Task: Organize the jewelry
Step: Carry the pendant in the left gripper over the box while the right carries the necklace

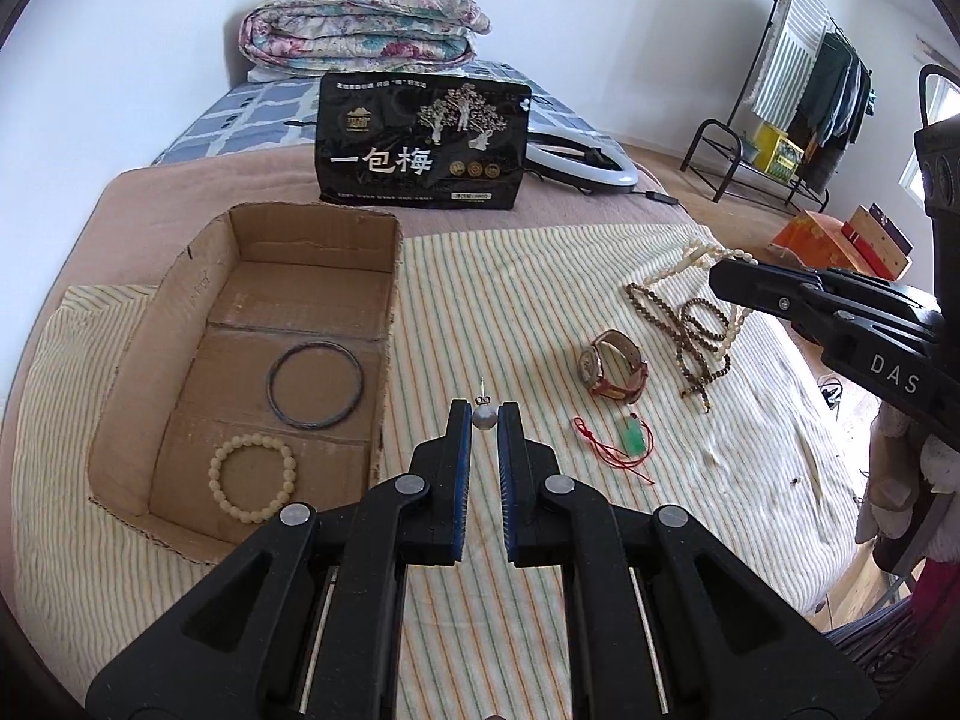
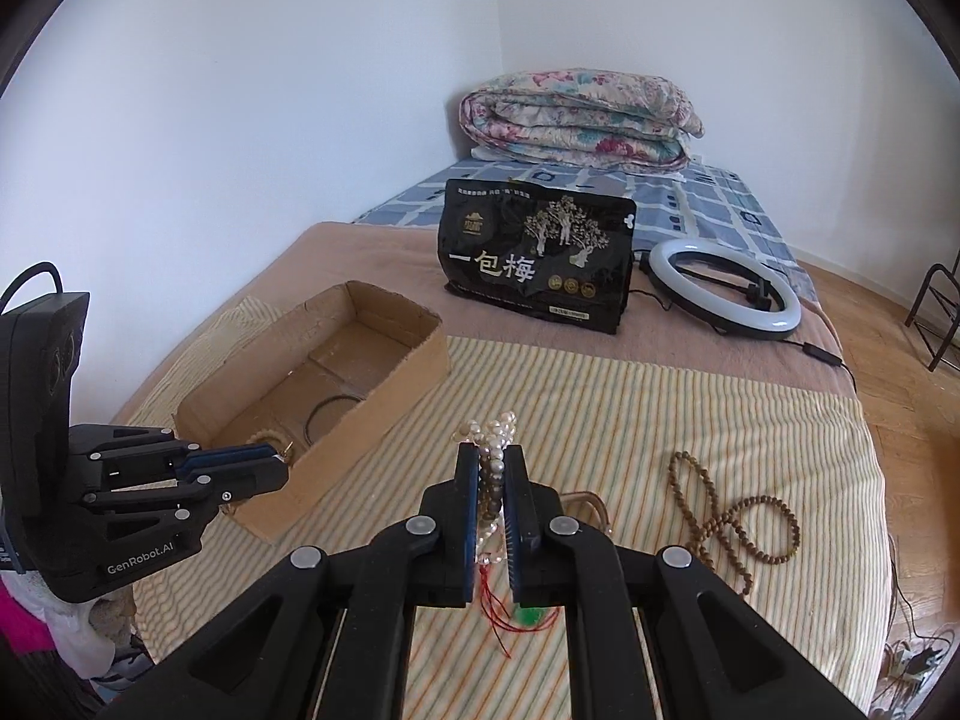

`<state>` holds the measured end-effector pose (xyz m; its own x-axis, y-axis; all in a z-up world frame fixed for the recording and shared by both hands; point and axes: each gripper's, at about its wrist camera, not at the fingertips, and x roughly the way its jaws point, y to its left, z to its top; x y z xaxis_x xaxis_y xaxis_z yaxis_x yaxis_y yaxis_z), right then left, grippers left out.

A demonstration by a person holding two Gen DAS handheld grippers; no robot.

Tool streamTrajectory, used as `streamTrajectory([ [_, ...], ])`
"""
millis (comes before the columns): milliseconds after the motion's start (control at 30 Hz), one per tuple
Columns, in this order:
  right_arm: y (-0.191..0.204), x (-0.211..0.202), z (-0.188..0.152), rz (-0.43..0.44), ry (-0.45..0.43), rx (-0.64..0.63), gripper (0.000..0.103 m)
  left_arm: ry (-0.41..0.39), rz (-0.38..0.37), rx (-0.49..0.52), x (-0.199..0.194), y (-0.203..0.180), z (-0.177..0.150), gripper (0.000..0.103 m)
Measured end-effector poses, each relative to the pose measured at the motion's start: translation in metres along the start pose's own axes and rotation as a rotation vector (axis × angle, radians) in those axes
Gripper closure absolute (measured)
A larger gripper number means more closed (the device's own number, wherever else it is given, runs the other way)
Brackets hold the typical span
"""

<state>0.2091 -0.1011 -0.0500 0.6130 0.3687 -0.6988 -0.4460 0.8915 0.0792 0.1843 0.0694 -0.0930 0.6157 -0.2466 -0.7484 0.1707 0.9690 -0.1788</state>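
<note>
My left gripper (image 1: 485, 420) is shut on a silver ball earring (image 1: 483, 416) and holds it above the striped cloth, just right of the cardboard box (image 1: 393, 276). The box holds a dark bangle (image 1: 316, 385) and a cream bead bracelet (image 1: 252, 475). My right gripper (image 2: 492, 468) is shut on a white pearl necklace (image 2: 493, 438) and lifts it over the cloth. A watch (image 1: 613, 365), a green pendant on red cord (image 1: 635, 439) and brown prayer beads (image 1: 690, 330) lie on the cloth. In the right wrist view the left gripper (image 2: 264, 462) is at the box's near corner.
A black snack bag (image 1: 423, 141) stands behind the box. A ring light (image 2: 726, 289) lies at its right. A folded floral quilt (image 1: 360, 24) is at the bed's head. A clothes rack (image 1: 804, 90) stands on the floor to the right.
</note>
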Motion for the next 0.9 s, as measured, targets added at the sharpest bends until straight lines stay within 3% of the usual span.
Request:
streamTrajectory([
  [400,0.047,0.035,0.036,0.072,-0.017,-0.042,0.098,-0.034,0.065,-0.073,-0.014,0.049,0.005,0.096],
  [900,0.080,0.087,0.051,0.118,0.011,-0.061,0.098,-0.011,0.127,-0.140,-0.014,0.095,-0.008,0.096],
])
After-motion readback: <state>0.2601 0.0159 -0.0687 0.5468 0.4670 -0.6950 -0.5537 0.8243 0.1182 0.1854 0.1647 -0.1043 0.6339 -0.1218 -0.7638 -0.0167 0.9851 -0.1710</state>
